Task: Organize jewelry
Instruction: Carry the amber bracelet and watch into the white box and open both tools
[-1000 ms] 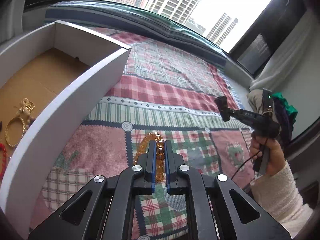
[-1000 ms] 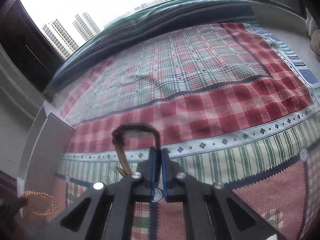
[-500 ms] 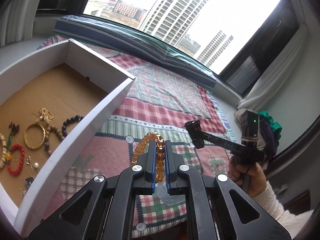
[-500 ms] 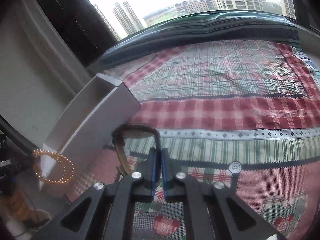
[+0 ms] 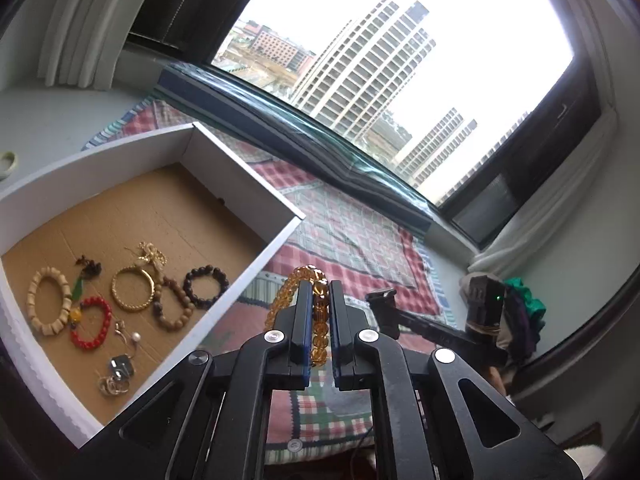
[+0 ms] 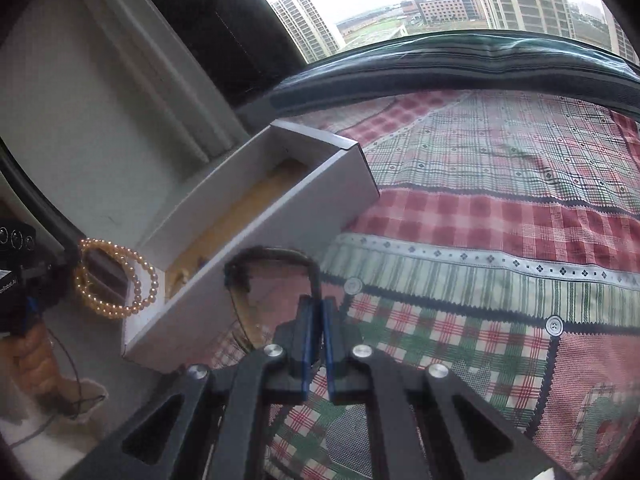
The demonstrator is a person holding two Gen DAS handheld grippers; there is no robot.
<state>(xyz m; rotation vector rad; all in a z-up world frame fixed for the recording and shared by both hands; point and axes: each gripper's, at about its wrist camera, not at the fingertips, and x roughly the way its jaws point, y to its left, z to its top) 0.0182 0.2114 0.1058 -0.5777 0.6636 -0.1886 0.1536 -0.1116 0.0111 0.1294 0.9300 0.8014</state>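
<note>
My left gripper (image 5: 319,292) is shut on an amber bead bracelet (image 5: 298,280) and holds it in the air beside the right wall of a white box (image 5: 256,264). The box has a brown cardboard floor with several bracelets, among them a gold bangle (image 5: 132,288) and a red bead bracelet (image 5: 94,322). My right gripper (image 6: 316,308) is shut on a thin dark-framed loop (image 6: 272,254) and holds it above the quilt near the box (image 6: 280,216). The amber bracelet also shows in the right wrist view (image 6: 116,278), at the far left.
A patchwork plaid quilt (image 6: 500,208) covers the window seat. The box stands at its left end by the wall. A dark window frame (image 5: 304,128) runs along the back. The right gripper (image 5: 384,304) shows in the left wrist view, near folded clothes (image 5: 520,312).
Both grippers have risen and swung left toward the box. The inside of the box has come into the left wrist view. Both keep hold of their items.
</note>
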